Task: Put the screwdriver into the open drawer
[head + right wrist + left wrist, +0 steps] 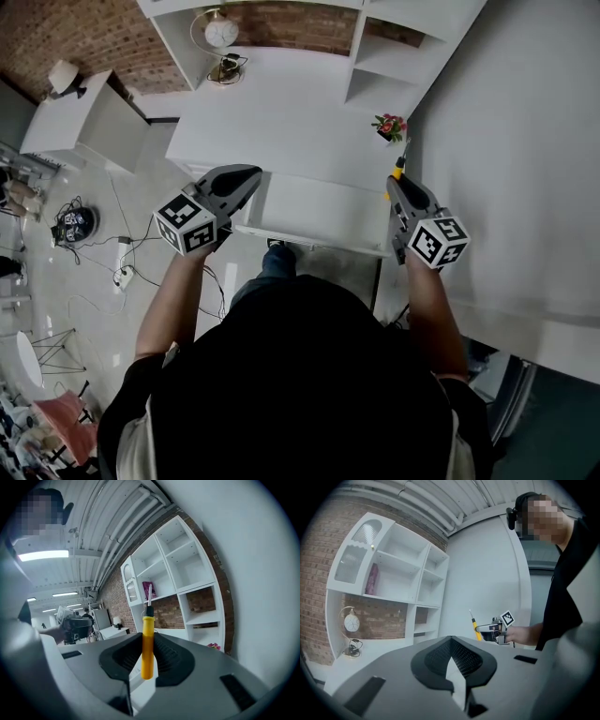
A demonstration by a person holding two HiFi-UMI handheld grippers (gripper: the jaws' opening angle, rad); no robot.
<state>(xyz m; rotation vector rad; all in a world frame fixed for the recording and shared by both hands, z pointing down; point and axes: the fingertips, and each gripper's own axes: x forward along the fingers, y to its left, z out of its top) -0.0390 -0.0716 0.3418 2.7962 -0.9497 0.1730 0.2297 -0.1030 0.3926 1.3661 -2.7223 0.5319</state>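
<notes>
while beside the screwdriver (397, 172), potted flowers (389, 125)

Left gripper (451, 642) with its jaws together and nothing between them.
Beyond it the right gripper (482, 630), in a person's hand (520, 633), grips a yellow screwdriver (475, 630) with its shaft pointing up. To the left, a white shelf unit (396, 576) stands against a brick wall (316, 569); a round clock (351, 622) sits on the white desk (377, 657).

The screwdriver (147, 648) shows glossy plastic and the drawer (323, 211) looks smooth, matt.
</notes>
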